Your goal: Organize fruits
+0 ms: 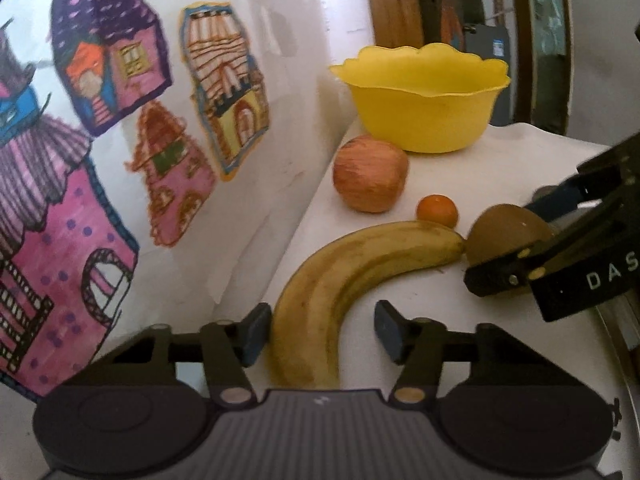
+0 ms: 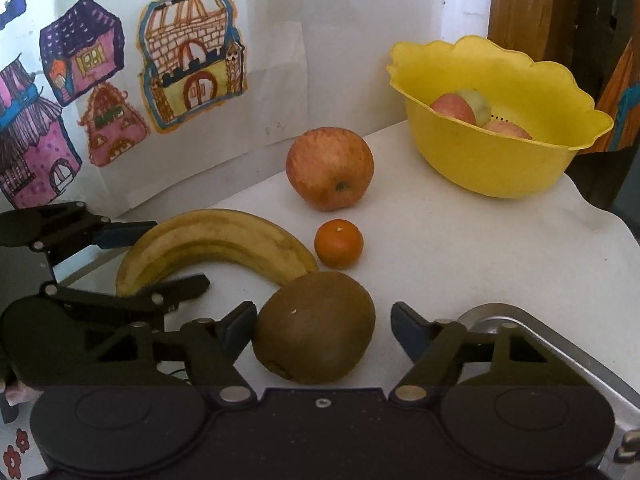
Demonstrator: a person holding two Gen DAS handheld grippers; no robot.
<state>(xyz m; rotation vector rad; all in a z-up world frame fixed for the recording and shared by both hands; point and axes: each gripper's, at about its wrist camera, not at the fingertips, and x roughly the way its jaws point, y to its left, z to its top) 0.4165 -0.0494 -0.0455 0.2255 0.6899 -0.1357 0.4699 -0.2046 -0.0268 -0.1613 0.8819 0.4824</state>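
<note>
A yellow banana lies curved on the white table, its near end between the fingers of my left gripper. The left pad is at its skin and a gap shows at the right pad, so the gripper is open. A brown kiwi sits between the fingers of my right gripper, also open, with a gap on the right side. The kiwi touches the banana's far tip. Behind them sit a small tangerine and a red apple. A yellow scalloped bowl at the back right holds apples.
A wall with coloured drawings of houses runs along the table's left side, close to the banana. A silver metal rim shows under my right gripper's right finger. A wooden frame stands behind the bowl, past the table's far edge.
</note>
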